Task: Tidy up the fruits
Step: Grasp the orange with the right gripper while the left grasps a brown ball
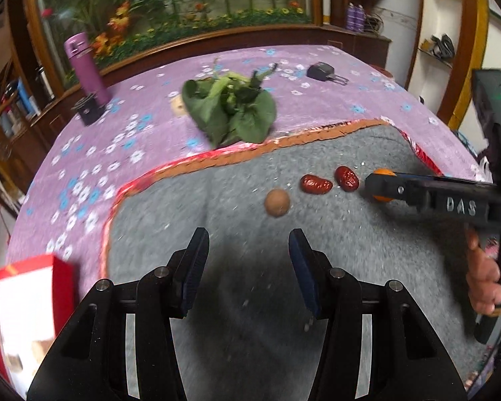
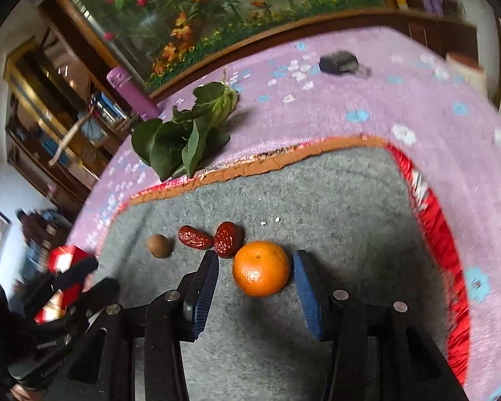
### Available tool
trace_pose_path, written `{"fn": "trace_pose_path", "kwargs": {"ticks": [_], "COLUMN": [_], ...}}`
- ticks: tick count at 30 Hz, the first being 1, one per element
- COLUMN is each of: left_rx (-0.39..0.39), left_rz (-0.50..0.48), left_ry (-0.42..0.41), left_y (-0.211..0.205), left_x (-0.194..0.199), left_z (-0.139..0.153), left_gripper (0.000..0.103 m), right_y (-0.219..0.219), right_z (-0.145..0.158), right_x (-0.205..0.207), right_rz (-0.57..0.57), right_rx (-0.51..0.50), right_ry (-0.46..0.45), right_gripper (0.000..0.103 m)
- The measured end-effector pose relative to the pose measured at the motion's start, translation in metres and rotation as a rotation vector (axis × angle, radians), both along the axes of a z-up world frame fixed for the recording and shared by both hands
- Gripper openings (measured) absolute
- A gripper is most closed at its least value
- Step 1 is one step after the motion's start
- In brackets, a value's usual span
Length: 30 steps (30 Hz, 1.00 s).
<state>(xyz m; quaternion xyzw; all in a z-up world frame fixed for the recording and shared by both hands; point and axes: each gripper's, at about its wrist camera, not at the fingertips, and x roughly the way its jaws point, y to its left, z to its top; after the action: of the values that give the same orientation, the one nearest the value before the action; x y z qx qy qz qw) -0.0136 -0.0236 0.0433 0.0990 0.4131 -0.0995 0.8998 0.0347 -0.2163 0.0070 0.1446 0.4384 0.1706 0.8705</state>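
Left wrist view. Purple flowered tablecloth (image 1: 93, 167) covers the table, with a grey felt mat (image 1: 237, 193) edged in orange and red laid over it. On the cloth: leafy greens (image 1: 230, 110), purple flask (image 1: 85, 67), small black device (image 1: 325, 73); red box (image 1: 30, 297) at lower left. On the mat, in a row: brown round fruit (image 1: 277, 203), two red dates (image 1: 316, 184) (image 1: 346, 178), then an orange (image 1: 382, 173) mostly hidden behind the right gripper (image 1: 372, 185). Left gripper (image 1: 248, 250): jaws apart, nothing between them, short of the brown fruit.

Right wrist view. Same mat (image 2: 334, 200) and cloth (image 2: 367, 93). Right gripper (image 2: 255, 272): jaws apart, straddling the orange (image 2: 261, 268) on the mat; a gap shows at the left pad, contact at the right pad cannot be told. Dates (image 2: 195, 237) (image 2: 228, 239) and brown fruit (image 2: 158, 245) lie just beyond; greens (image 2: 183, 137) further back.
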Motion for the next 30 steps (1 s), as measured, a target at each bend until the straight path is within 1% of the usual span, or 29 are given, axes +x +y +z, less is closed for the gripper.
{"fn": "trace_pose_path", "kwargs": {"ticks": [1,2,6,11,15,16,20,23,26,30], "left_rx": [0.001,0.004,0.009,0.010,0.015,0.007,-0.028,-0.025,-0.024,-0.052], "left_rz": [-0.012,-0.026,-0.059,-0.060,-0.059,-0.060,-0.065,-0.079,-0.081,-0.059], "left_ry": [0.003,0.006,0.021,0.029,0.056,0.063,0.073,0.064,0.058,0.053], "left_y": [-0.002,-0.005,-0.015,-0.019,-0.019,-0.019,-0.021,-0.025,-0.027,-0.021], "left_x": [0.003,0.006,0.019,0.033,0.043,0.045,0.047,0.044,0.043,0.038], "left_z": [-0.002,-0.004,-0.010,-0.015,-0.022,-0.023,-0.028,-0.027,-0.027,-0.025], "left_gripper": [0.049,0.049,0.049,0.049,0.049,0.048,0.032,0.022,0.020,0.020], "right_y": [0.002,0.002,0.002,0.000,-0.002,-0.002,0.000,0.001,0.003,0.000], "right_z": [-0.001,-0.002,-0.002,-0.002,-0.002,-0.001,-0.001,0.000,0.000,0.000], "right_x": [-0.001,0.000,-0.001,0.000,0.000,0.000,0.000,-0.001,-0.001,-0.001], "right_rz": [-0.005,-0.011,-0.015,-0.019,-0.019,-0.019,-0.014,-0.006,-0.001,-0.002], "right_rx": [-0.030,-0.047,-0.051,-0.039,-0.026,-0.025,-0.035,-0.051,-0.061,-0.044], "right_ry": [-0.005,-0.006,-0.013,-0.009,-0.004,-0.003,-0.008,-0.016,-0.024,-0.028], "right_gripper": [0.035,0.034,0.034,0.034,0.034,0.034,0.034,0.034,0.033,0.033]}}
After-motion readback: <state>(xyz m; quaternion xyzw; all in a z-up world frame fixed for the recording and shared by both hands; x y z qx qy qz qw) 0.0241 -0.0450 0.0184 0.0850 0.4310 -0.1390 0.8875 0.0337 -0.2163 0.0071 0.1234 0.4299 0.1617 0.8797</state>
